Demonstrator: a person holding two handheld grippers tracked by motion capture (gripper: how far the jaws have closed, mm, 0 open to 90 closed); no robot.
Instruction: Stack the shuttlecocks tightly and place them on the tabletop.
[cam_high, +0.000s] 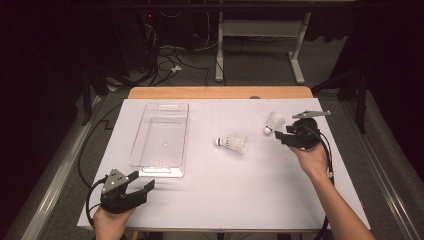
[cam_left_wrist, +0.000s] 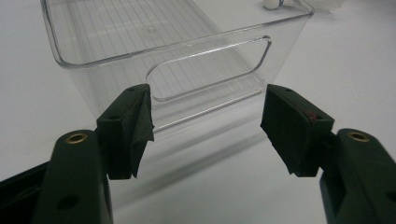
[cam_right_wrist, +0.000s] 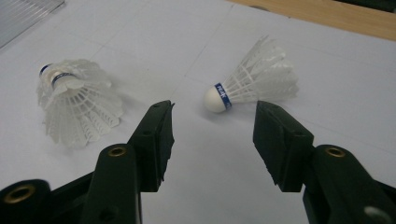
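Now the right claw (cam_high: 281, 135) reaches for a shuttlecock (cam_high: 273, 121) on the bench (cam_high: 280, 195).

The right claw's jaws stand apart with nothing between them, and it points at the shuttlecock's round white tip, likely so it can pinch it there. This shuttlecock lies on its side just in front of the claw. A second shuttlecock (cam_high: 233, 143) lies near the middle of the bench. The left claw (cam_high: 142, 181) waits wide apart and empty by the near end of the clear bin (cam_high: 161, 170), which probably takes the shuttlecocks.
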